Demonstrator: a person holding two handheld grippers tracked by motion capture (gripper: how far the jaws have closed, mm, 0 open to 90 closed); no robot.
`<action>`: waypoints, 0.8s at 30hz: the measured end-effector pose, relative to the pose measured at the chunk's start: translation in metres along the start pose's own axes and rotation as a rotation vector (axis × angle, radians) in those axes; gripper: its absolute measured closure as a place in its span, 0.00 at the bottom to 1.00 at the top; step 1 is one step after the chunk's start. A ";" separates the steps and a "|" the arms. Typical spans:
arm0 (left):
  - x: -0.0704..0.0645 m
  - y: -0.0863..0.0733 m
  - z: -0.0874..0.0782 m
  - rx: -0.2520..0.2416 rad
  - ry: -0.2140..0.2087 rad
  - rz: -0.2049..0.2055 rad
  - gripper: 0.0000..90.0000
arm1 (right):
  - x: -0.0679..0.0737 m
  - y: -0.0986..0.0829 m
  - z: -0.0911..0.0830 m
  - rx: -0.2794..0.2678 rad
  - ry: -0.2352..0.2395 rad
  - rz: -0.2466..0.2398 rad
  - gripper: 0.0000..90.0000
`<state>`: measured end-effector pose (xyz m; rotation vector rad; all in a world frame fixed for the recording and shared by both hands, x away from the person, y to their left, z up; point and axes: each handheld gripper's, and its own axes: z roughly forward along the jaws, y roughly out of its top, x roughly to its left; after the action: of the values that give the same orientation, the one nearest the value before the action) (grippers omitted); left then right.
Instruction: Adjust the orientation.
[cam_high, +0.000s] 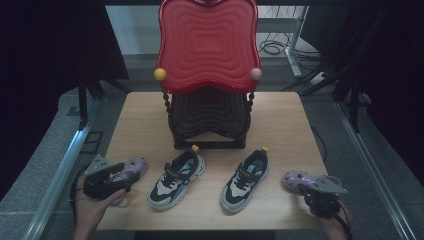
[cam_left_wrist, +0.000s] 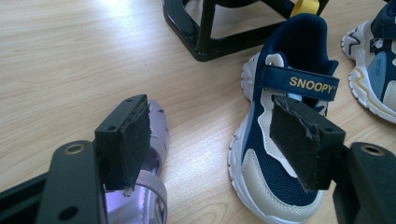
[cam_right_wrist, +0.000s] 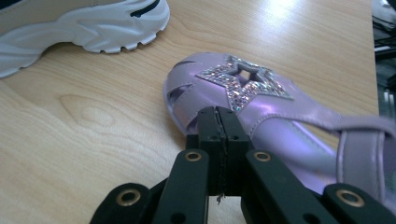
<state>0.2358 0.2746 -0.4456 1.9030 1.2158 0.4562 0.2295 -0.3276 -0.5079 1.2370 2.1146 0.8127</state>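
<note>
Standing at the back of the wooden bench (cam_high: 145, 110), a red-topped rack (cam_high: 208, 45) rises behind two navy sneakers (cam_high: 176, 179) set side by side. Purple sandals lie at the front corners: the left sandal (cam_high: 131, 169) touching the left claw (cam_high: 121, 176), whose jaws gape wide with nothing between them, and the right sandal (cam_right_wrist: 261, 100) beneath the right claw (cam_right_wrist: 218, 122), which is clenched tight on nothing.

Pale wooden table (cam_high: 140, 115), grey floor (cam_high: 45, 165), dark curtains (cam_high: 50, 40) around.
</note>
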 end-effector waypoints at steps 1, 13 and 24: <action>0.000 0.000 0.000 0.002 0.000 0.002 0.33 | 0.002 0.002 0.001 0.005 -0.008 -0.006 1.00; 0.002 -0.001 0.002 0.004 -0.003 -0.005 0.33 | 0.010 0.013 0.009 -0.006 -0.030 0.017 1.00; 0.005 -0.002 -0.001 -0.003 -0.001 -0.015 0.33 | -0.058 0.023 -0.030 -0.202 -0.009 0.177 1.00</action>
<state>0.2362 0.2794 -0.4469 1.8906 1.2273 0.4488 0.2452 -0.3773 -0.4623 1.3276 1.8811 1.0679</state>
